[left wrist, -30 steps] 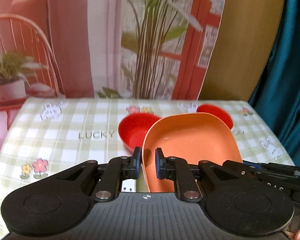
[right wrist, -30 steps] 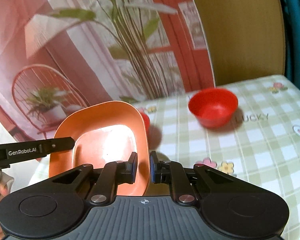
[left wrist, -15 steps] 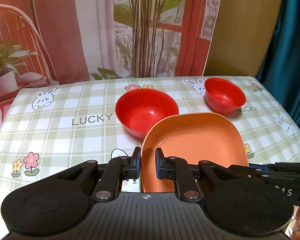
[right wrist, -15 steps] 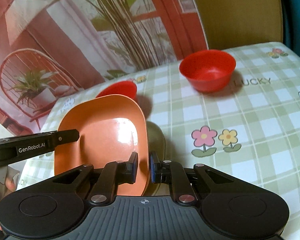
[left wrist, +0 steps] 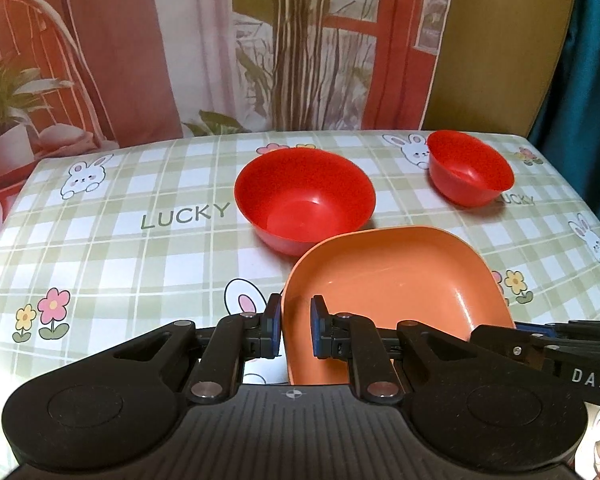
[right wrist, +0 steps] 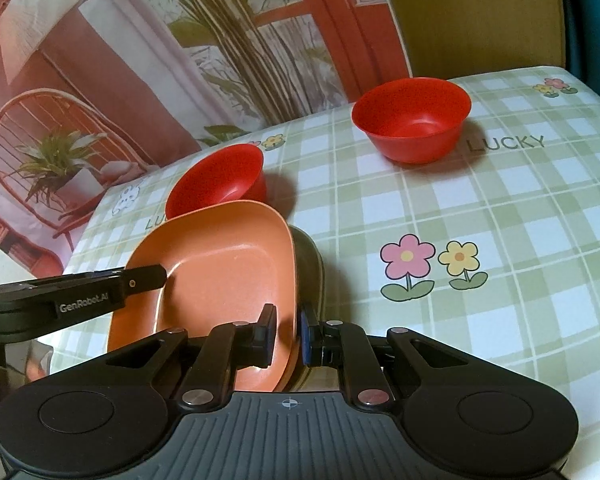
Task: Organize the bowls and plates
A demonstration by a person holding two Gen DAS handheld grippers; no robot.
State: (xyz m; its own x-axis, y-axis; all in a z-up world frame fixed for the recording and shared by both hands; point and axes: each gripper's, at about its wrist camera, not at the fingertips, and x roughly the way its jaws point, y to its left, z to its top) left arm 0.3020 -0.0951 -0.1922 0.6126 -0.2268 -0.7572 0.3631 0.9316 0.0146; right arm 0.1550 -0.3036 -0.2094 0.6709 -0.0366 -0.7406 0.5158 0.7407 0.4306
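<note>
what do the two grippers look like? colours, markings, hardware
Both match: a matte black ribbed body with two round discs, black linkage arms on silver pivot pins, and blue pads inside the fingertips. The left gripper carries white "GenRobot.AI" lettering on its side, read in the right wrist view; the right gripper shows white "DAS" in the left wrist view. No cables or sleeves are visible.

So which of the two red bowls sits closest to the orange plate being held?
The larger red plastic bowl, just beyond the square orange plate's far rim. The smaller red bowl stands apart, toward the table's far right corner.
</note>
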